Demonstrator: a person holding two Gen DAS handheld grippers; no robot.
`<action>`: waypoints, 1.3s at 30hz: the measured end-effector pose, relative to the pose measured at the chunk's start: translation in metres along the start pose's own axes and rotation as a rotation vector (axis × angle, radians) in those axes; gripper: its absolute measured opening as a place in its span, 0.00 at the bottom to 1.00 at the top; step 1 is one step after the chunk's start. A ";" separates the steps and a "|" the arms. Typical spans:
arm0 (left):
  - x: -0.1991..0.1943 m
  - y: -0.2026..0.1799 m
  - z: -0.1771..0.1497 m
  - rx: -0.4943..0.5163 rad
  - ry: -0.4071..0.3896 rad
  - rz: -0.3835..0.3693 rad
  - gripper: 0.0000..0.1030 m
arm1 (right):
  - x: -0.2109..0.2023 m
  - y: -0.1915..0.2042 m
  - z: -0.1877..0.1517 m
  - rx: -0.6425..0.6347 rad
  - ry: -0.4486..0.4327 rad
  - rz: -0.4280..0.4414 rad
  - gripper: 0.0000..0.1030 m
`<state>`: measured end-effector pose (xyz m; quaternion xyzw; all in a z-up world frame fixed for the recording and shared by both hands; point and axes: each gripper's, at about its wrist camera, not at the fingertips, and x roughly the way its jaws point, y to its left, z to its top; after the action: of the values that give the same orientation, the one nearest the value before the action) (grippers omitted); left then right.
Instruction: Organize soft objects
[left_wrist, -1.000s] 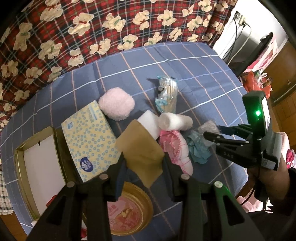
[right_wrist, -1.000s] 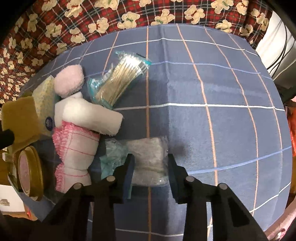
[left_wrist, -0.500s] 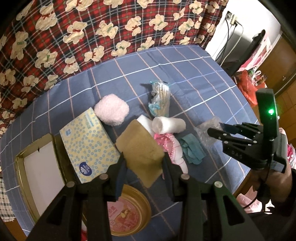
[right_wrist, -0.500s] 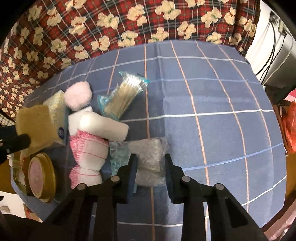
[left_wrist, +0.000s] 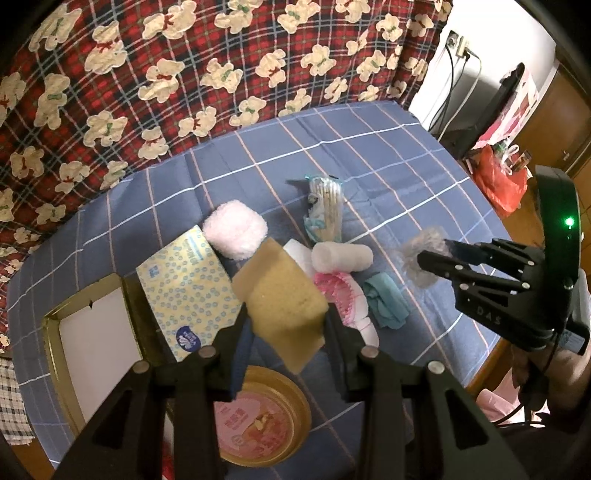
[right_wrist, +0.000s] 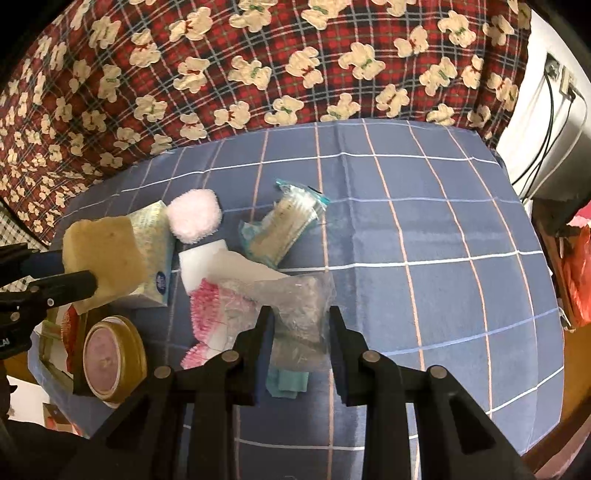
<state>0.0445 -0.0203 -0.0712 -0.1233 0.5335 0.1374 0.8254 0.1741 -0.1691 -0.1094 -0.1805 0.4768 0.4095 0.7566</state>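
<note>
Blue checked surface (left_wrist: 369, 155) spread wide under a loose heap of soft things; gold tin (left_wrist: 55, 354) open at the left edge, round gold lid (left_wrist: 266, 424) just beside it near the front.

Largest soft piece: yellow dotted tissue pack (left_wrist: 184, 291), lying flat against the tin; light, squashy, best taken across its short sides.

Tan sponge (left_wrist: 284, 295) held off the surface, clamped between the jaws of the left gripper (left_wrist: 286, 325); light, springy, rough enough not to slip; gripped across its width at the lower end, upper part jutting free and tilted.

Crinkled clear plastic bag (right_wrist: 295, 306) pinched in the jaws of the right gripper (right_wrist: 301, 332), jaws just closed further onto it; lifted clear of the surface, hanging above the pink-and-white cloth (right_wrist: 214, 314) and the teal cloth (right_wrist: 288, 384); nearly weightless, slick and limp, likely to slide out unless bunched thickly between the pads.

Pink fluffy puff (left_wrist: 234, 234), white foam block (right_wrist: 207, 266) and white roll (left_wrist: 341, 256) touching in the middle; all light and compressible.

Packet of cotton swabs (left_wrist: 325, 206) apart at the back; thin, stiff contents, slippery wrapper.

Both grippers angled steeply downward; right one seen from the left wrist view out over the front right edge, a hand (left_wrist: 554, 369) behind it.
</note>
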 end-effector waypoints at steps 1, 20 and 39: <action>-0.001 0.001 0.000 -0.001 -0.002 0.001 0.34 | -0.001 0.002 0.000 -0.004 -0.003 0.001 0.30; -0.010 0.022 -0.004 -0.040 -0.022 0.017 0.34 | 0.000 0.026 0.013 -0.046 -0.022 0.016 0.30; -0.014 0.038 -0.005 -0.066 -0.030 0.023 0.34 | 0.002 0.041 0.020 -0.077 -0.026 0.031 0.30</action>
<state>0.0211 0.0126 -0.0619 -0.1421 0.5176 0.1664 0.8272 0.1539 -0.1306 -0.0966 -0.1967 0.4533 0.4418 0.7488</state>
